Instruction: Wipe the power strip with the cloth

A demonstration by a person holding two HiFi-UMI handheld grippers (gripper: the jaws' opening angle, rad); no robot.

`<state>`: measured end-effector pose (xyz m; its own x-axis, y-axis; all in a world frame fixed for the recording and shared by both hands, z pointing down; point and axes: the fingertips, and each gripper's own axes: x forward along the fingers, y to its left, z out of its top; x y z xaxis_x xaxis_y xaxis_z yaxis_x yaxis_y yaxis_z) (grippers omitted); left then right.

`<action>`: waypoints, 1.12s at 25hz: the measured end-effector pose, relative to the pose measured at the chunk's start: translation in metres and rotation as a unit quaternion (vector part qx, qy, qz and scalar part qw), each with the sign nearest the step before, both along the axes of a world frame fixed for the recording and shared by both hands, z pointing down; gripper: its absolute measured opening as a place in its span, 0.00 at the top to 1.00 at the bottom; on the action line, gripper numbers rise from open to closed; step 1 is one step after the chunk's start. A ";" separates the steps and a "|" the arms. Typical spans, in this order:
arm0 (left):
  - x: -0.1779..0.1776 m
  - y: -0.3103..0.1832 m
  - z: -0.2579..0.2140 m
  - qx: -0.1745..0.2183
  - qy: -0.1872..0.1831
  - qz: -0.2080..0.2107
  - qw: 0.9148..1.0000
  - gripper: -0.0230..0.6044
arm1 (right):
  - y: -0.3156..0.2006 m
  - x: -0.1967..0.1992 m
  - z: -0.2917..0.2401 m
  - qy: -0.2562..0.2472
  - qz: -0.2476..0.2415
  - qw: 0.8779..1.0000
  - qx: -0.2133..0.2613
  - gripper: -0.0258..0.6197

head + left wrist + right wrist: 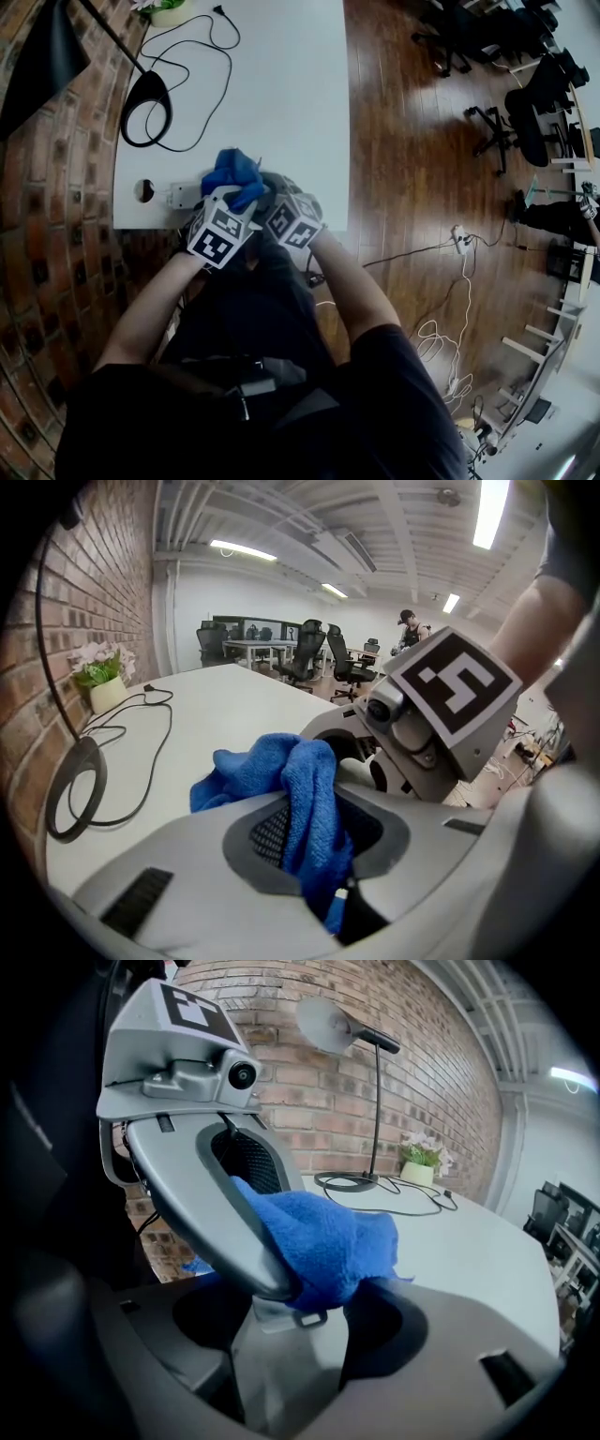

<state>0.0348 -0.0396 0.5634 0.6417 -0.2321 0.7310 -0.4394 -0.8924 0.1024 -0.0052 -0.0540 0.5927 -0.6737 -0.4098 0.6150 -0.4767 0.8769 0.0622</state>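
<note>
Power strip (181, 195) sits at the near left corner of the white tabletop (281, 84) from where I watch. Its pale left end shows in the head view, and the rest runs to the right under the blue cloth (234, 172).

My left tongs (314, 817) are clamped on that cloth. A thick fold stands pinched between the two dark pads, and the loose bulk spills forward over the strip. I have them angled down toward the tabletop.

My right tongs (291, 1335) sit just beside the left ones, their marker cubes nearly touching in the head view. Between the right jaws I see a pale grey block that I take for the strip's near end, and the jaws look closed against its sides. The cloth hangs directly over that block, with a small loop on its lower edge just above it.

Farther back on the tabletop stands a black desk lamp (147, 108) with a round base. Its thin black cable (192, 56) wanders across the surface toward a small flower pot (169, 11) at the far edge. A brick wall (56, 216) runs along the left and a wooden floor (412, 187) along the right.
</note>
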 end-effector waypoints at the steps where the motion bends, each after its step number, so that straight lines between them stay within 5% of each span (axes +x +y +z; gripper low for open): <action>1: -0.002 0.000 0.000 0.007 -0.004 0.003 1.000 0.84 | -0.001 -0.001 0.000 0.000 0.000 1.000 0.000 0.48; 6: -0.018 -0.008 0.002 0.022 -0.009 -0.013 1.000 0.84 | 0.001 0.000 0.001 0.001 -0.003 1.000 0.000 0.49; 11: -0.028 -0.016 -0.002 -0.009 0.013 -0.027 1.000 0.84 | -0.001 0.000 -0.001 -0.003 -0.003 1.000 -0.002 0.49; 17: -0.033 -0.021 0.007 -0.042 0.015 -0.025 0.999 0.84 | 0.003 -0.014 0.005 0.011 -0.021 0.998 -0.052 0.47; 23: -0.034 -0.015 0.006 -0.042 0.019 -0.005 0.999 0.84 | -0.008 -0.026 -0.009 0.001 -0.028 0.999 -0.024 0.47; 28: -0.032 -0.013 0.005 -0.048 0.020 0.005 0.999 0.84 | -0.009 -0.032 -0.001 0.012 -0.063 0.997 -0.050 0.46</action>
<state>0.0029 -0.0525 0.5688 0.6723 -0.1560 0.7237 -0.4245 -0.8821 0.2042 -0.0373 -0.0632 0.5912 -0.7009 -0.2585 0.6648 -0.3617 0.9321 -0.0189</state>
